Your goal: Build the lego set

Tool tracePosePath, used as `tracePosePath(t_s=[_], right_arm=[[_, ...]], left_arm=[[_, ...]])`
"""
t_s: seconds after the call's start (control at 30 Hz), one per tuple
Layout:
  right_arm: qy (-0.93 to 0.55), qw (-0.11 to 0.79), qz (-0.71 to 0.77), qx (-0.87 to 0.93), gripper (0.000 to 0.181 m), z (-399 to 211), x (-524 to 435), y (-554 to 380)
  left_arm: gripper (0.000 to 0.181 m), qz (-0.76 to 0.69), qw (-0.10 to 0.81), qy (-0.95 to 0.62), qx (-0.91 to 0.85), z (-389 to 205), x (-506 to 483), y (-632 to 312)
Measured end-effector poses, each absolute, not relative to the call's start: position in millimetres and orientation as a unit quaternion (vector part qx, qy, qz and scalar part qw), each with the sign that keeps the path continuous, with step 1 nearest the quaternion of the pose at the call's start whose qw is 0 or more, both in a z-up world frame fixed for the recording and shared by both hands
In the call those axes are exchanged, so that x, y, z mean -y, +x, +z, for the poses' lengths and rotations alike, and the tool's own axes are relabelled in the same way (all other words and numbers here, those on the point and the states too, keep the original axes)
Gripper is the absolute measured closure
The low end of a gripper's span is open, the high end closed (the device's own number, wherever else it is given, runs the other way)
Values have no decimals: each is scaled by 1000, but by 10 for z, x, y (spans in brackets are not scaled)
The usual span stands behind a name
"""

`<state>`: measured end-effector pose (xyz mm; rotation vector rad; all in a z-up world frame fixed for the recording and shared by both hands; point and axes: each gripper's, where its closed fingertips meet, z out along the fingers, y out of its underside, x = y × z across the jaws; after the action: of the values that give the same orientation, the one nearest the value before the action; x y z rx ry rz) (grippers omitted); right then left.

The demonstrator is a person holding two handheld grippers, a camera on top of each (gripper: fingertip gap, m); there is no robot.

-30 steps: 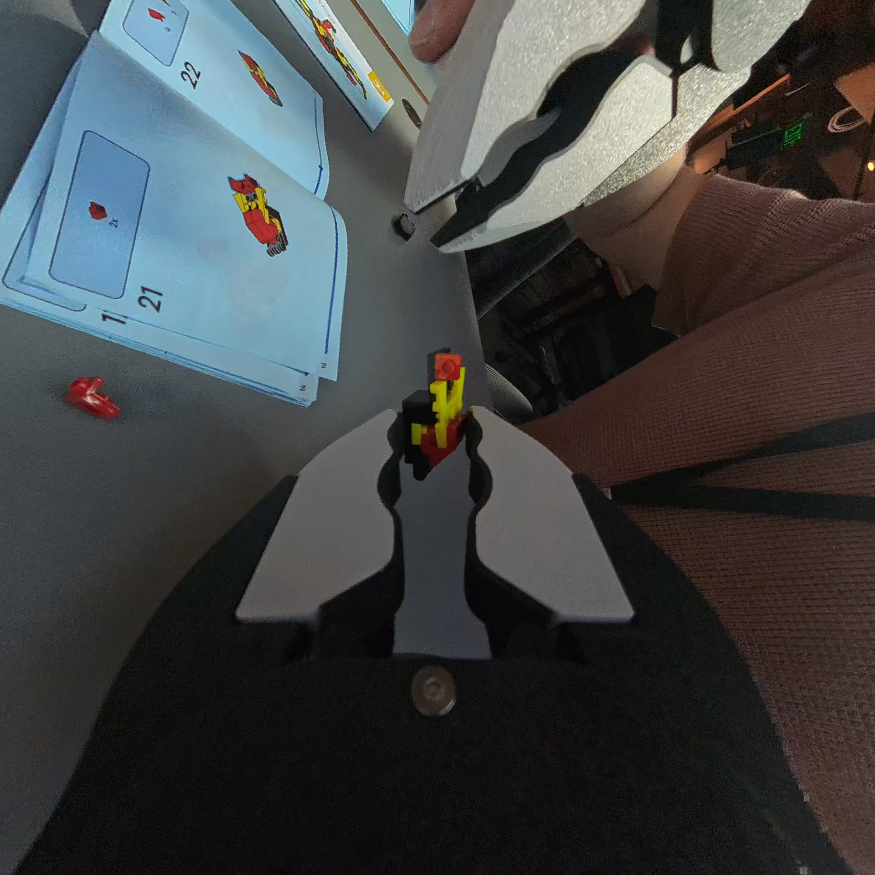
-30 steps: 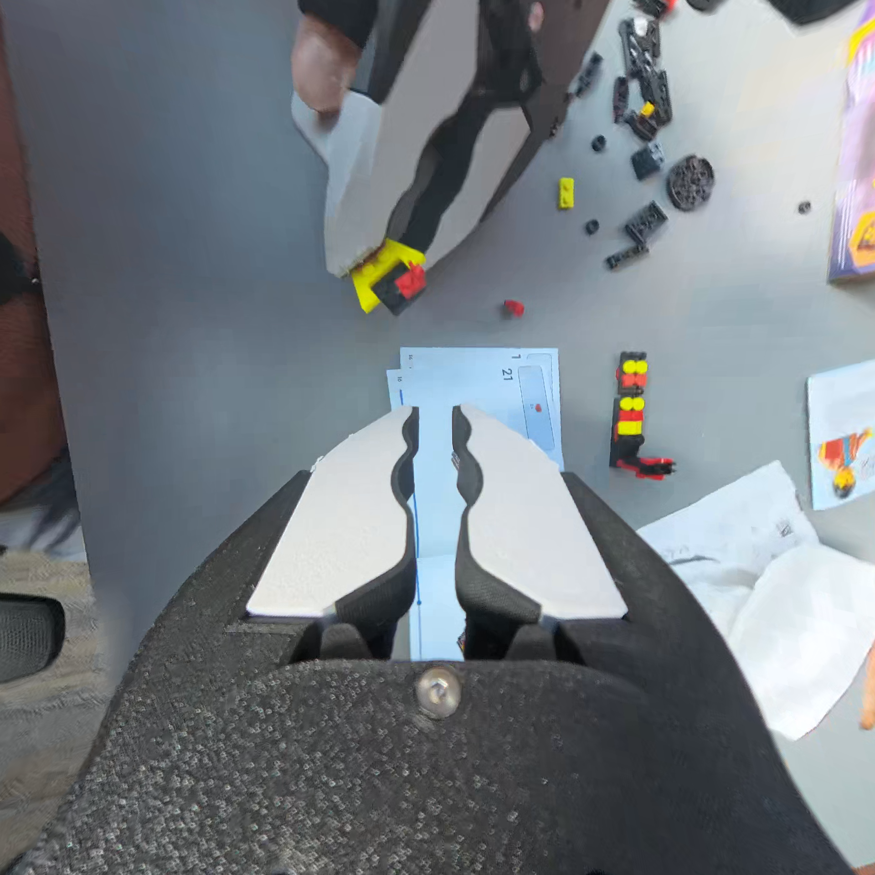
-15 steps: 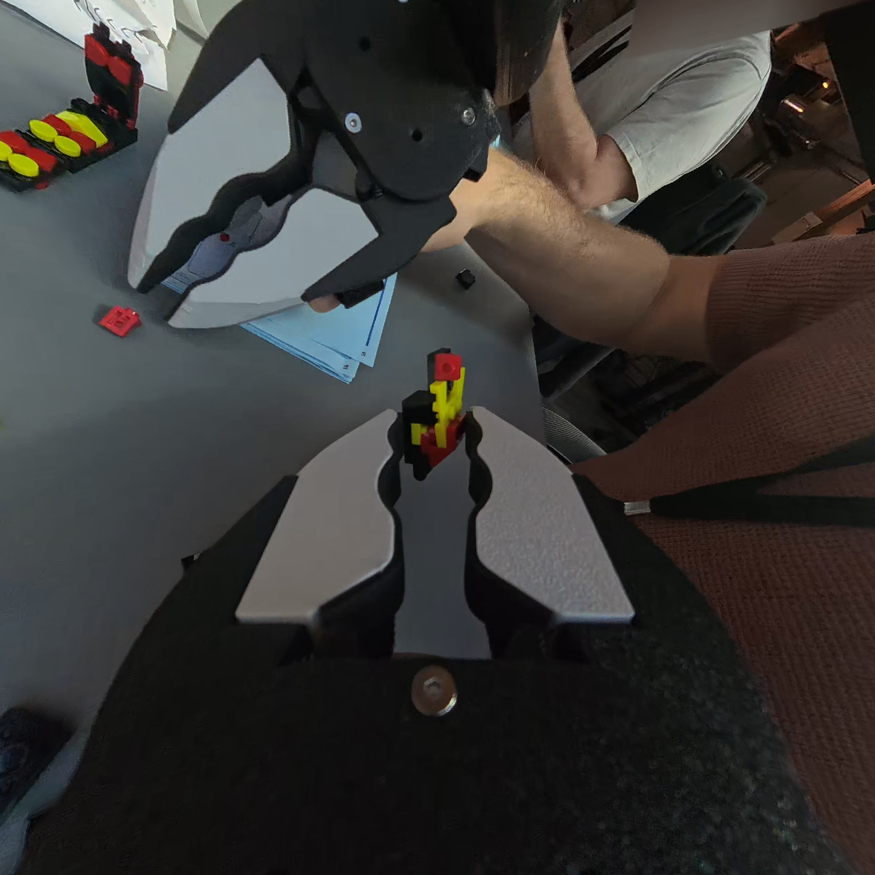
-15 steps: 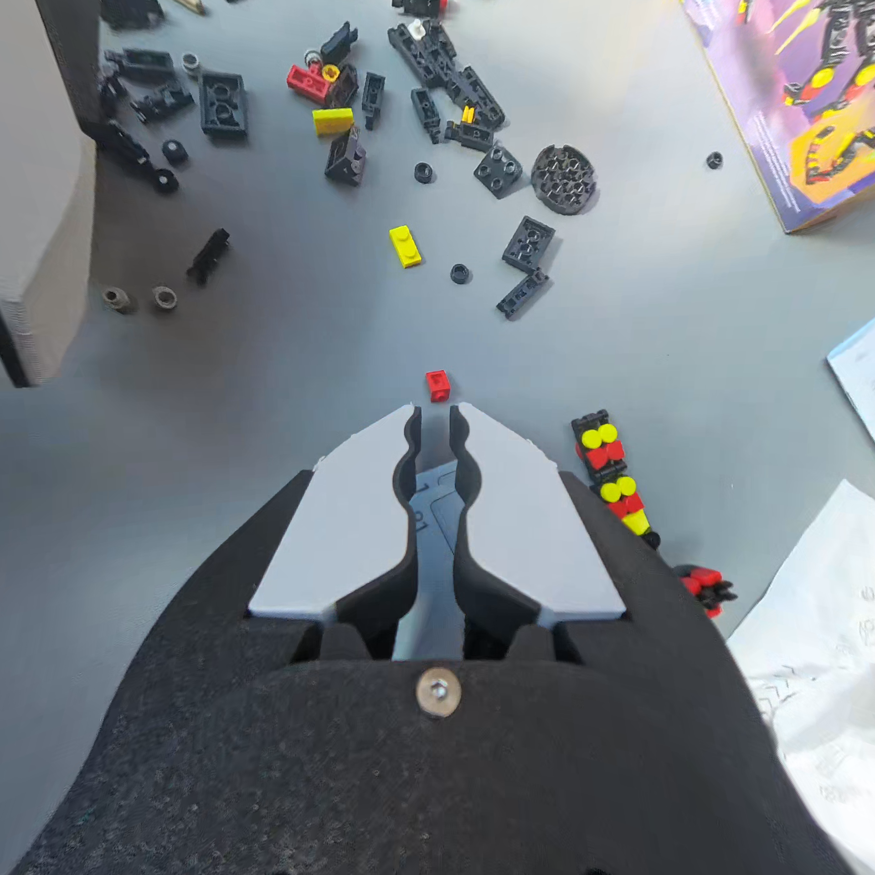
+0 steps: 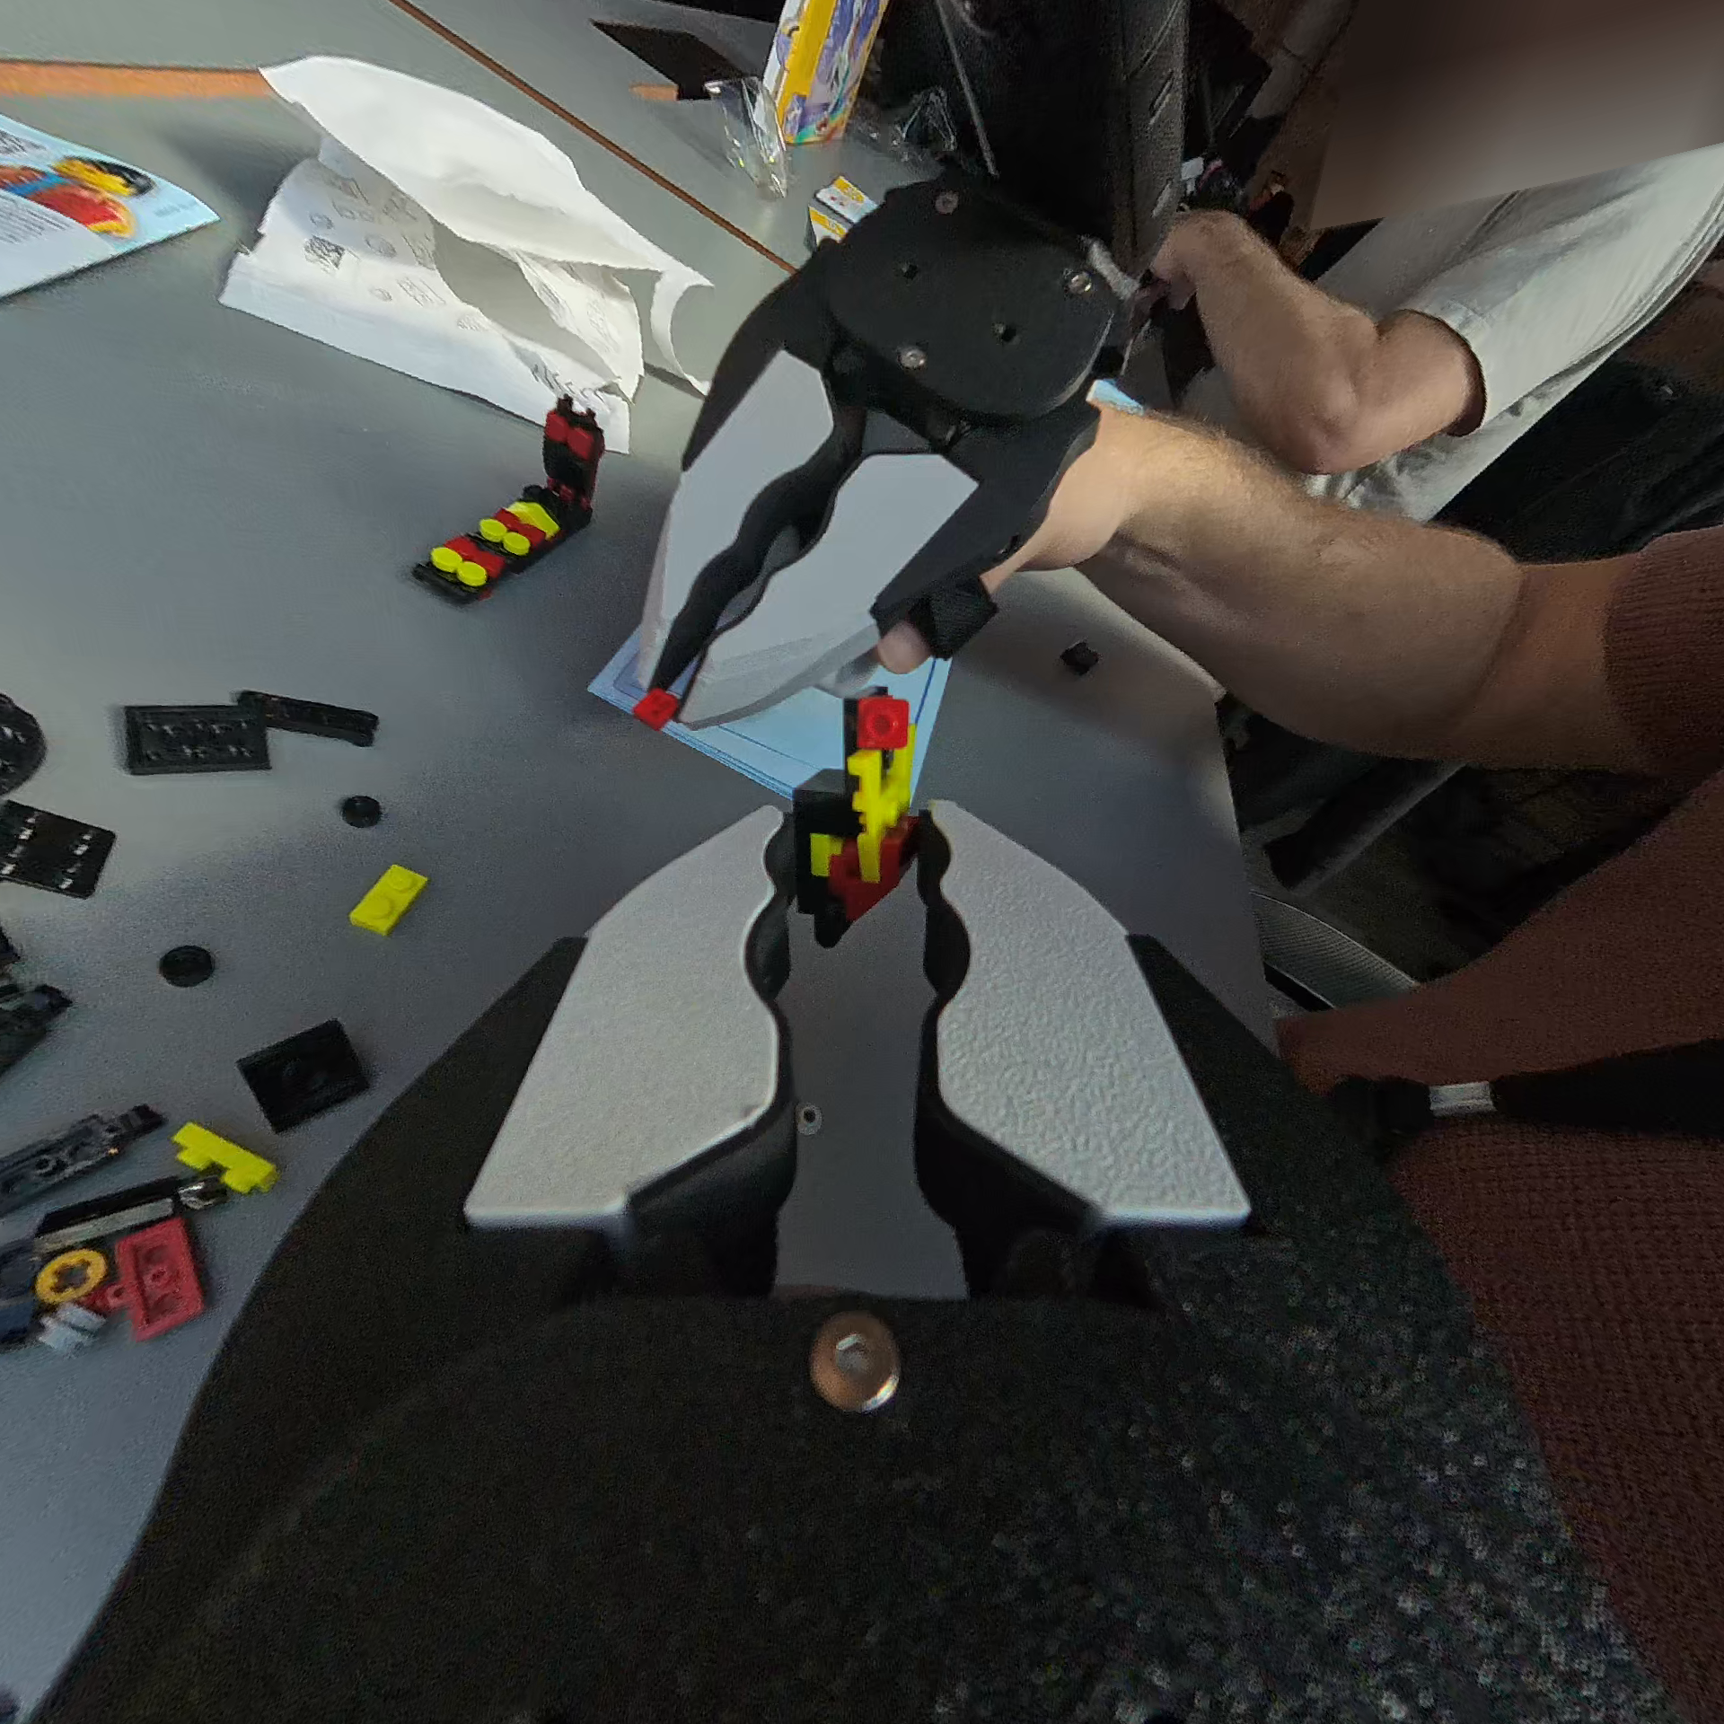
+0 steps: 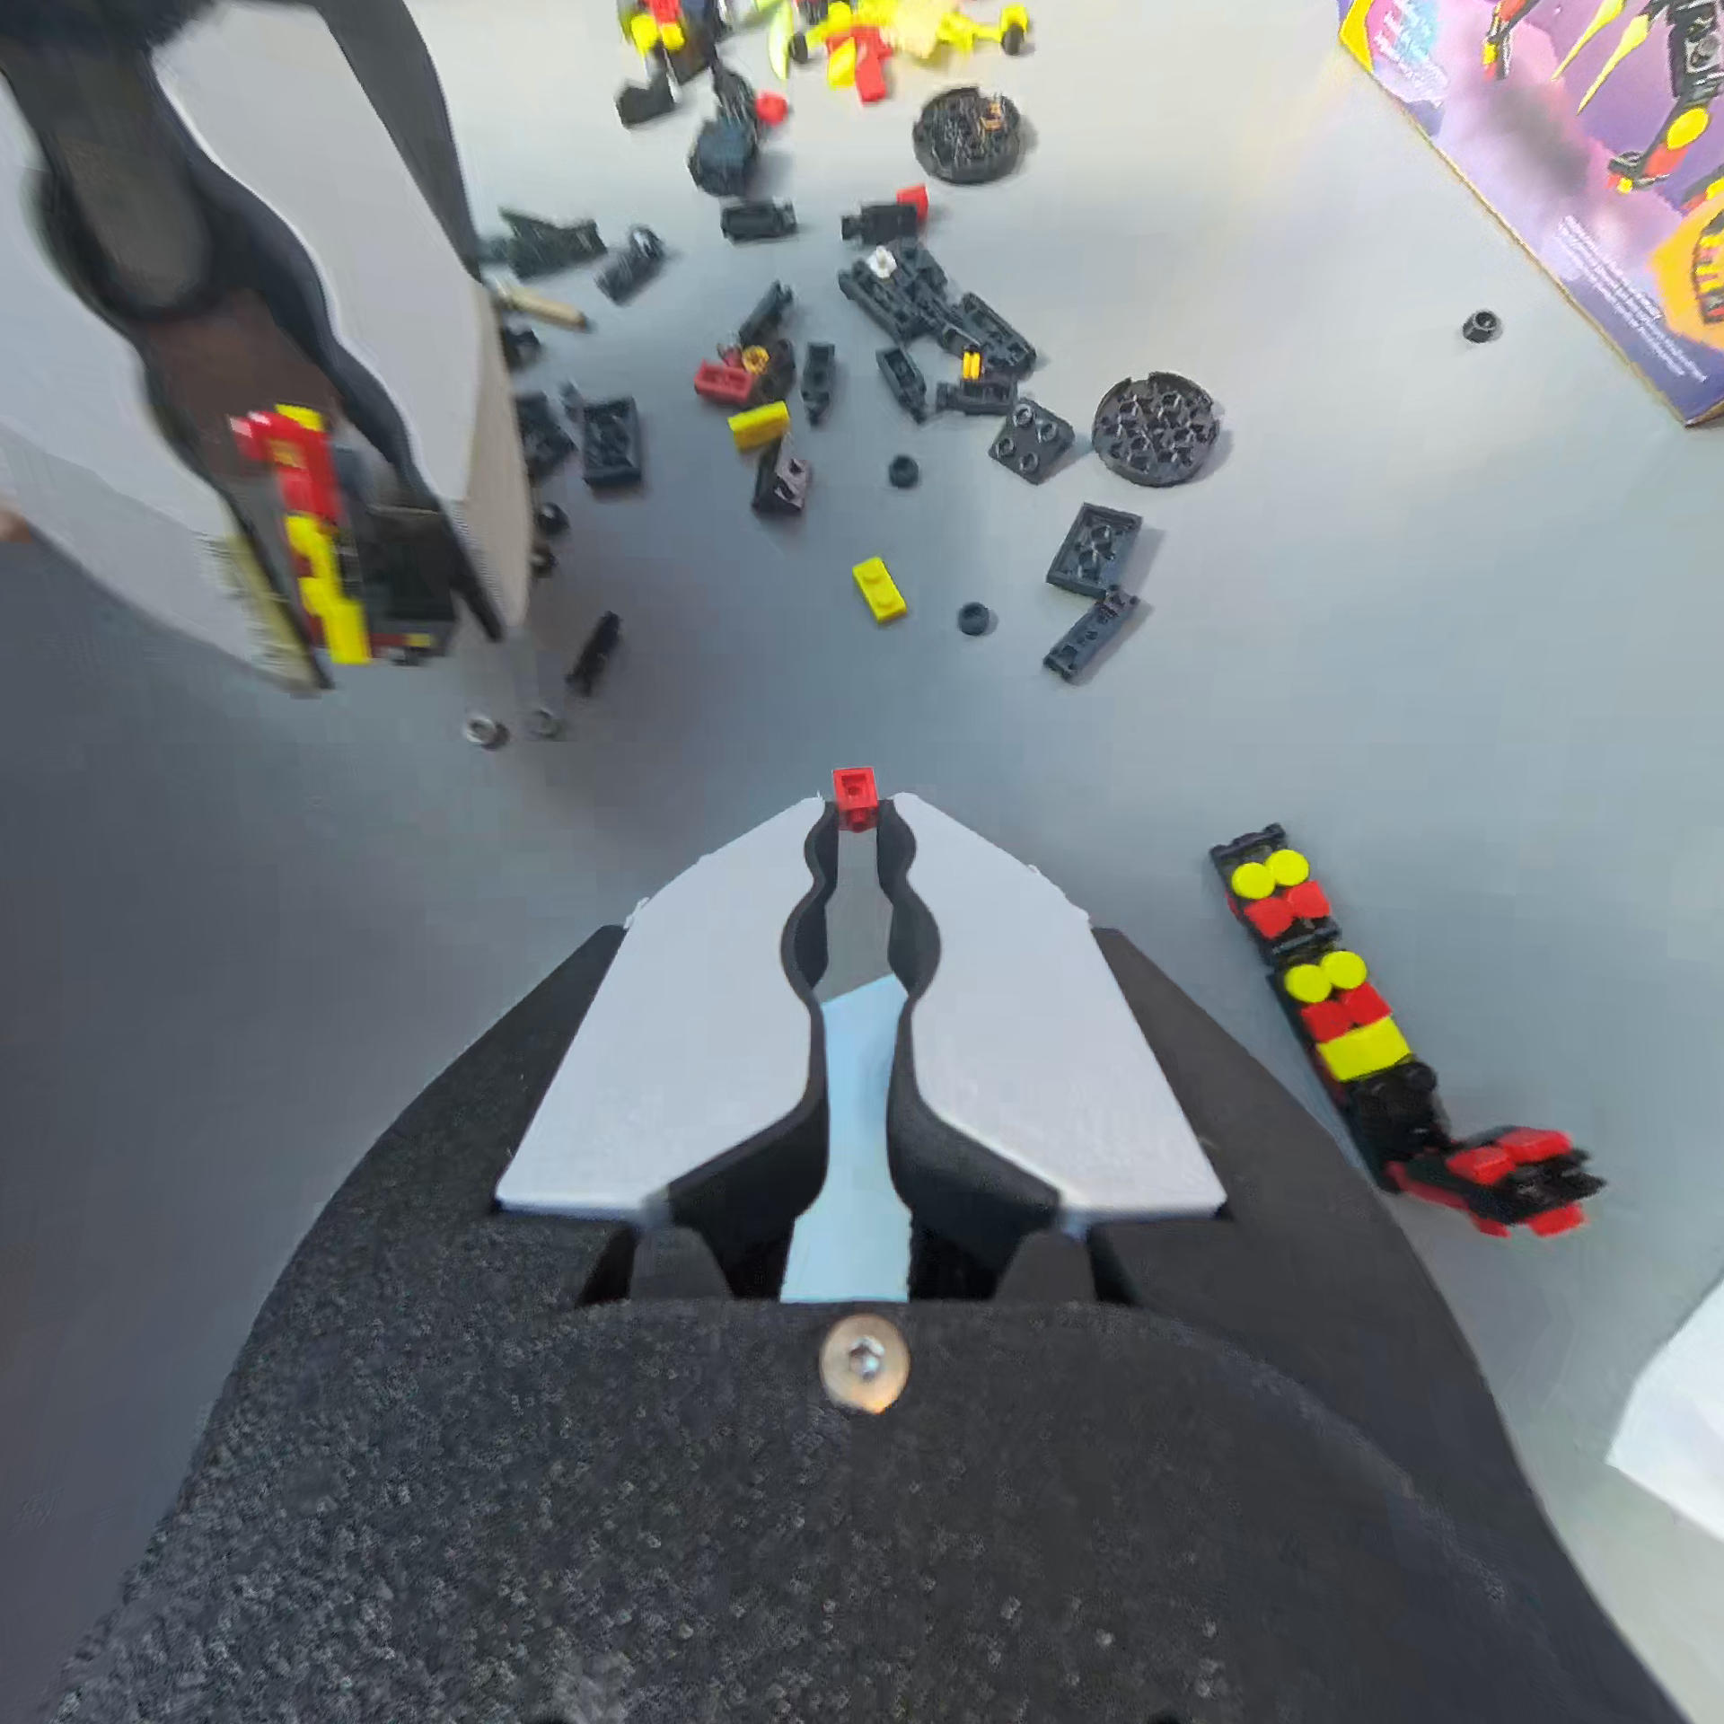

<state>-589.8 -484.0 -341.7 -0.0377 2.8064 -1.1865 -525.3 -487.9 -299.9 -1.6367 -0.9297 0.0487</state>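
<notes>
My left gripper [image 5: 854, 821] is shut on a small black, yellow and red lego assembly [image 5: 863, 821] and holds it above the grey table, with a red stud on top. The assembly also shows in the right wrist view [image 6: 312, 550], blurred at the upper left. My right gripper [image 6: 855, 810] is down at the table, its tips closed on a small red brick [image 6: 855, 793]. In the left wrist view the right gripper [image 5: 670, 702] holds that red brick [image 5: 653, 709] at the edge of the blue instruction booklet [image 5: 793, 746].
A long black sub-assembly with yellow and red studs [image 6: 1325, 1007] lies to the right. Loose black, red and yellow pieces [image 6: 896, 373] are scattered beyond, including a yellow plate [image 6: 879, 590]. The set's box [image 6: 1633, 140] is far right. White paper [image 5: 448, 243] lies behind. Across from one pair of fingers to the other is roughly 8 centimetres. My right tips are roughly 8 centimetres from the yellow plate [image 6: 879, 590]. Seen from the left wrist view [image 5: 385, 891] as well.
My right gripper has moved forward off the booklet to the small red brick and closed on it. My left gripper has swung round, still holding the assembly.
</notes>
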Motion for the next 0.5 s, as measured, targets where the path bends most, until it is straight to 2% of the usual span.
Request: tracePosePath(t_s=[0.1,0.27,0.5], right_arm=[[53,203,-469,-858,174,-2925,4794,-5603],[104,335,-490,-798,174,-2521,4748,-5373],[121,352,-489,-789,174,-2456,4732,-5368]], left_arm=[[157,120,589,-705,376,-2907,4984,-5405],[157,232,589,-716,295,-2731,4924,-5500],[157,332,561,-731,201,-2635,4883,-5526]])
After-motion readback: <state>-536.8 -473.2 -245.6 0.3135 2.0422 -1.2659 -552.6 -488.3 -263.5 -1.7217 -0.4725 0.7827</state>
